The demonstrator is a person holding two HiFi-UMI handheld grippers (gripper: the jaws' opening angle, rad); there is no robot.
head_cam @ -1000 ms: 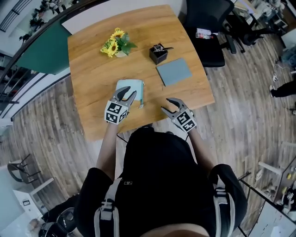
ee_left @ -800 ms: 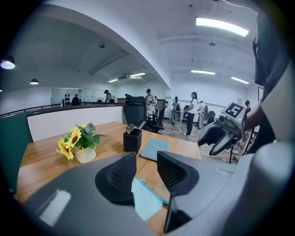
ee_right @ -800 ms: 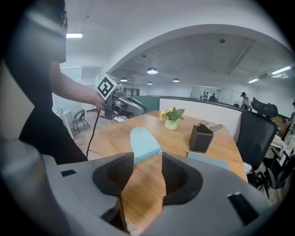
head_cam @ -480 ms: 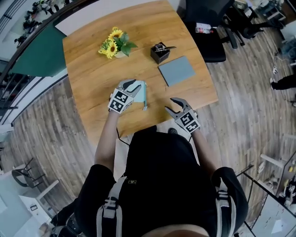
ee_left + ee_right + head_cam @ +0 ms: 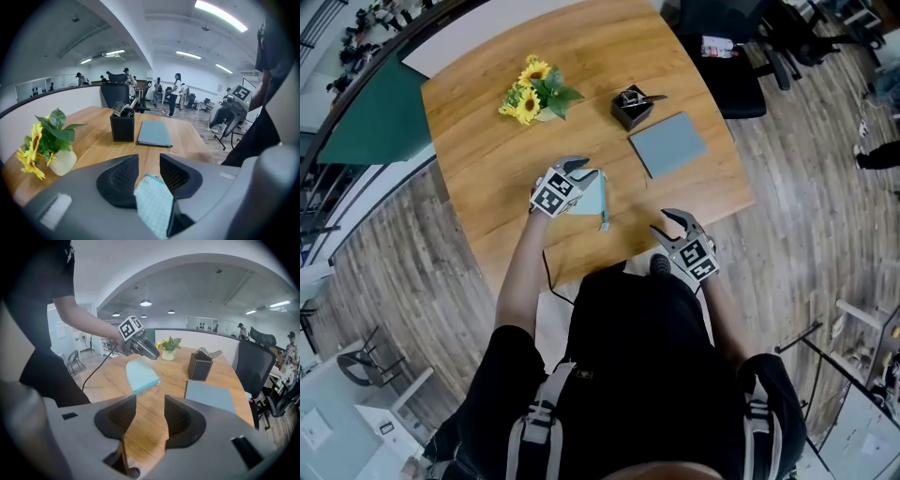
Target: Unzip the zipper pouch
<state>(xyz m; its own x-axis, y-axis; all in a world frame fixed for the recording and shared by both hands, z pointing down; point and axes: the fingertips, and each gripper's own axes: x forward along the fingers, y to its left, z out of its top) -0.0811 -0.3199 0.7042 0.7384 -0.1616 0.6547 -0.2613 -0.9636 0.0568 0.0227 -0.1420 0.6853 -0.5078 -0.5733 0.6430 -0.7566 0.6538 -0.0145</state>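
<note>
Hidden by my left tool (image 5: 579,172): from the head view it covers the far left corner of the zipper pouch (image 5: 589,195), so I cannot see that end.
Zipper: I make out a darker strip along the pouch's right edge and a small tab at its near corner; both are too small to read further.
Cut off: my own head and shoulders cover the middle of the worktop's (image 5: 487,141) near edge in the head view.
Pouch place: it lies flat near the middle of the worktop, towards the near edge, well apart from the sunflower pot (image 5: 532,92), the black holder (image 5: 634,108) and the grey-blue pad (image 5: 667,143) on the far half.
Left gripper view only: the jaws stand wide, bare wood shows between the tips and a checked teal corner of the pouch sits between them at their inner end. I see no pad pressing on it.
Right gripper view only: it shows the left tool from the side, poised at the pouch's far end, with the pouch flat on the wood.
Right tool (image 5: 667,225): wide and empty, its tips over the worktop's near edge towards the right corner.
Left arm: stretched forward over the near edge, tool tilted downward.
Right arm: drawn in beside my body, tool tilted downward.
</note>
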